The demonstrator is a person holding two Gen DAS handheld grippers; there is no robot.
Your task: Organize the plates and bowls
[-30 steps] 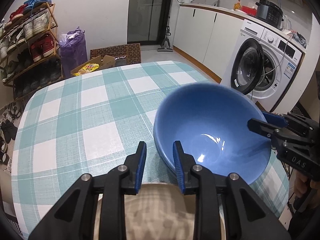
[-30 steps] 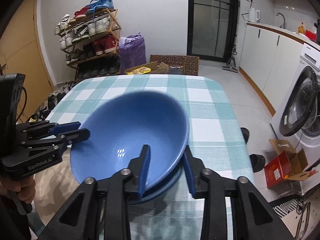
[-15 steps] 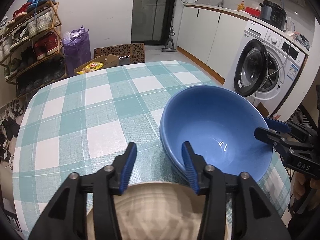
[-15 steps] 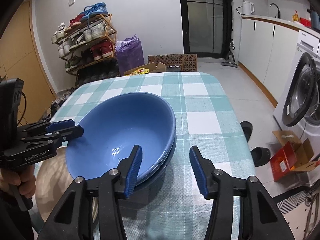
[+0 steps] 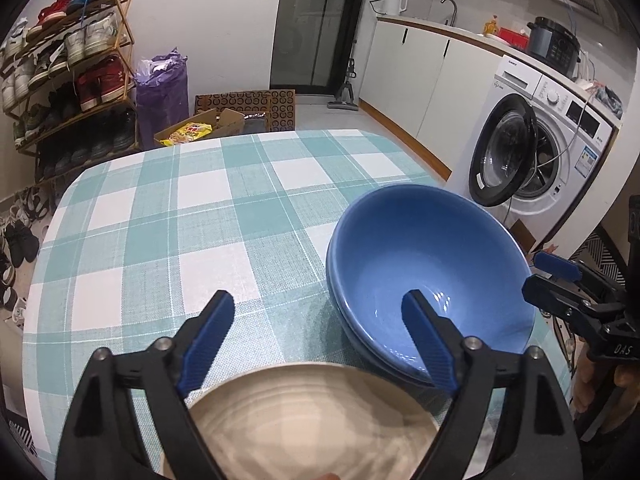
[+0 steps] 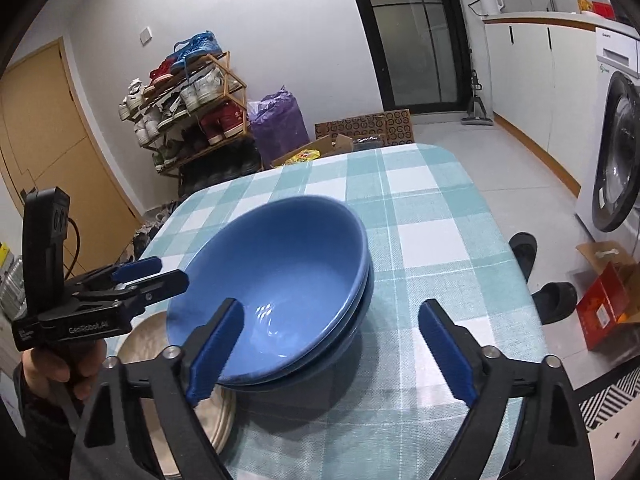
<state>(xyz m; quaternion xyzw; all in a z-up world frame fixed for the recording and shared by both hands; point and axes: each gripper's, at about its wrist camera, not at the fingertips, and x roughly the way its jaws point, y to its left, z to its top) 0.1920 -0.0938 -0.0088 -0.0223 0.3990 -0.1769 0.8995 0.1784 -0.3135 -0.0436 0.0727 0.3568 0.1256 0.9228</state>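
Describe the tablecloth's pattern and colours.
The tablecloth is a teal-and-white check, clearest in the left wrist view.

The beige plate [image 5: 304, 420] is blurred and cut off by the lower edge of the left wrist view, partly behind the left claw [image 5: 320, 328]. The lower blue bowl [image 6: 352, 320] shows only its rim beneath the upper bowl [image 6: 276, 276].
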